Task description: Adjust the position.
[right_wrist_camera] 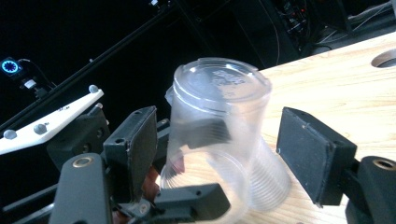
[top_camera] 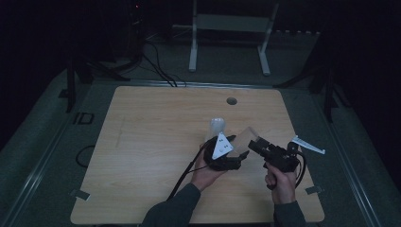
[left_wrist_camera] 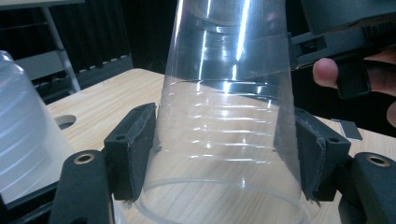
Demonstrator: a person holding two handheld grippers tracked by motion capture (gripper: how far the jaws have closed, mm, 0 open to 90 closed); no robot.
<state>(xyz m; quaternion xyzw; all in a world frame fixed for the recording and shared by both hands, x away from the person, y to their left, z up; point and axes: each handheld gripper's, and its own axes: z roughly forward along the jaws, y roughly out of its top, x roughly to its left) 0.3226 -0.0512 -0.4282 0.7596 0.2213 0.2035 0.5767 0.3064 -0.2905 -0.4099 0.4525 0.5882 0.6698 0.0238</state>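
Separation is the step: my left gripper (left_wrist_camera: 224, 154) clamps the clear cup (left_wrist_camera: 229, 116) above the table's (top_camera: 142, 142) near-right part, my right gripper (right_wrist_camera: 219, 154) gapes around it, needing regrip.

Dark lab, cables (top_camera: 156, 61), metal stand (top_camera: 231, 28)

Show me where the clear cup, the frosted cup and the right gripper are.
clear cup (left_wrist_camera: 224, 140), left gripper view, ribbed side wall.
frosted cup (top_camera: 217, 126), high view, upper wall.
right gripper (right_wrist_camera: 217, 149), right gripper view, midway between its jaws.
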